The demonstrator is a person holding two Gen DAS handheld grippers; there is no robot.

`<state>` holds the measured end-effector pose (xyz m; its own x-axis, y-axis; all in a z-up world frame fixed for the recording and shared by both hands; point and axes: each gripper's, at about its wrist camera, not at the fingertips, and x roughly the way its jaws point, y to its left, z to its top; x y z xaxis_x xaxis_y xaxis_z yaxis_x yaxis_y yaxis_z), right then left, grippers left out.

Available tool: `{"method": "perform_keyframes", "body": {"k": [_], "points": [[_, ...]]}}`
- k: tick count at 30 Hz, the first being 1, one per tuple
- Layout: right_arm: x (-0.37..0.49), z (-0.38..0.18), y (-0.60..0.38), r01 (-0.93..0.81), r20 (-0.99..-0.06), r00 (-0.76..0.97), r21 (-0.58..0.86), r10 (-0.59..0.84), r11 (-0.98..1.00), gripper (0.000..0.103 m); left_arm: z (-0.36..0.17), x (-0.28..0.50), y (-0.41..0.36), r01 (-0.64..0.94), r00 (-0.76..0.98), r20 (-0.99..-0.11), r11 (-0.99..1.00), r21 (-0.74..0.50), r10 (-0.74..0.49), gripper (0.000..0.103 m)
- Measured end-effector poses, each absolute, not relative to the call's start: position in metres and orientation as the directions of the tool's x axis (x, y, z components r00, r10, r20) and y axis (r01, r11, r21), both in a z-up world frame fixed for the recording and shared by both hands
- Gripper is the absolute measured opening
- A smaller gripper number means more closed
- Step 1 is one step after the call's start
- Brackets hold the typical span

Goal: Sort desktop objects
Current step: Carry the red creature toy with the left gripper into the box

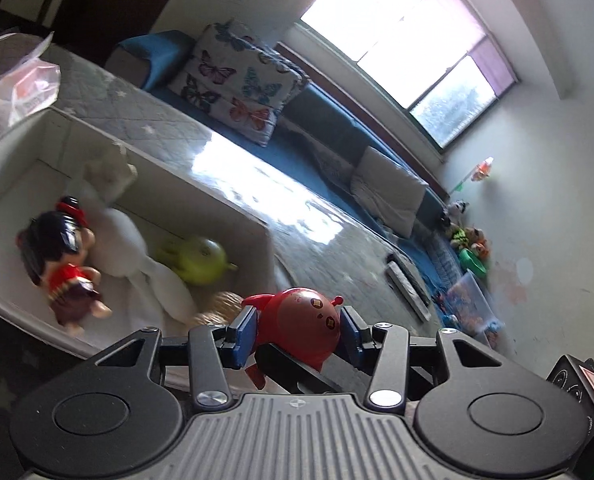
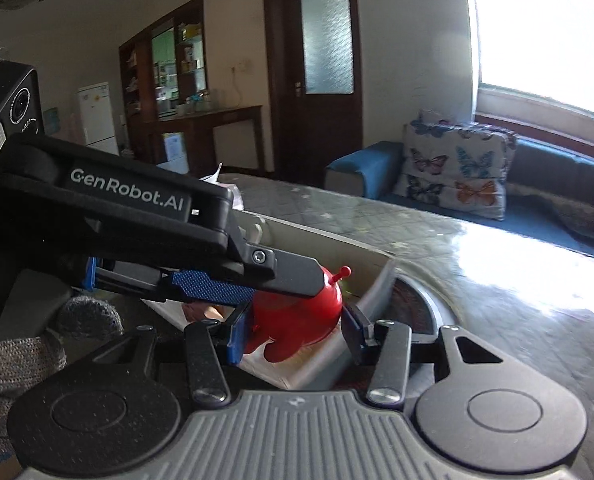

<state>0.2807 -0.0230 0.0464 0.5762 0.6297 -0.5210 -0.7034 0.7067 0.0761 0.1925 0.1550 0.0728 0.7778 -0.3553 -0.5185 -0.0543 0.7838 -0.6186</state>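
A round red toy [image 1: 297,312] with small antennae and diamond-shaped eyes sits between the blue pads of my left gripper [image 1: 300,326], which is shut on it. In the right wrist view the same red toy [image 2: 297,316] also lies between the pads of my right gripper [image 2: 295,332], and both pads press its sides. The left gripper [image 2: 289,286] reaches in from the left and crosses over the toy. The toy hangs just above the near corner of a white box [image 1: 201,184]. Inside the box lie a doll in a red dress [image 1: 65,264], a white plush [image 1: 117,232] and a yellow-green toy [image 1: 201,258].
The box stands on a glossy table [image 1: 337,248] with a star-patterned cloth under glass. A plastic bag [image 1: 25,88] lies at the far left. A blue sofa with a butterfly cushion [image 2: 457,168] runs behind the table. A hand in a grey knit glove [image 2: 17,360] holds the left gripper.
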Motion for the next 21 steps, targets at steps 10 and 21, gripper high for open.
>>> {"method": "perform_keyframes", "body": {"k": [10,21], "points": [[0.332,0.022,0.026,-0.731,-0.601,0.477,0.134,0.641,0.669,0.048,0.043,0.22,0.201,-0.156,0.755,-0.572,0.759,-0.632,-0.321,0.047],[0.344,0.009,0.053,-0.752,-0.659,0.454,0.078,0.6,0.655,0.048,0.03,0.23,0.206,-0.199,0.732,-0.611,0.763,-0.615,-0.301,0.047]]}}
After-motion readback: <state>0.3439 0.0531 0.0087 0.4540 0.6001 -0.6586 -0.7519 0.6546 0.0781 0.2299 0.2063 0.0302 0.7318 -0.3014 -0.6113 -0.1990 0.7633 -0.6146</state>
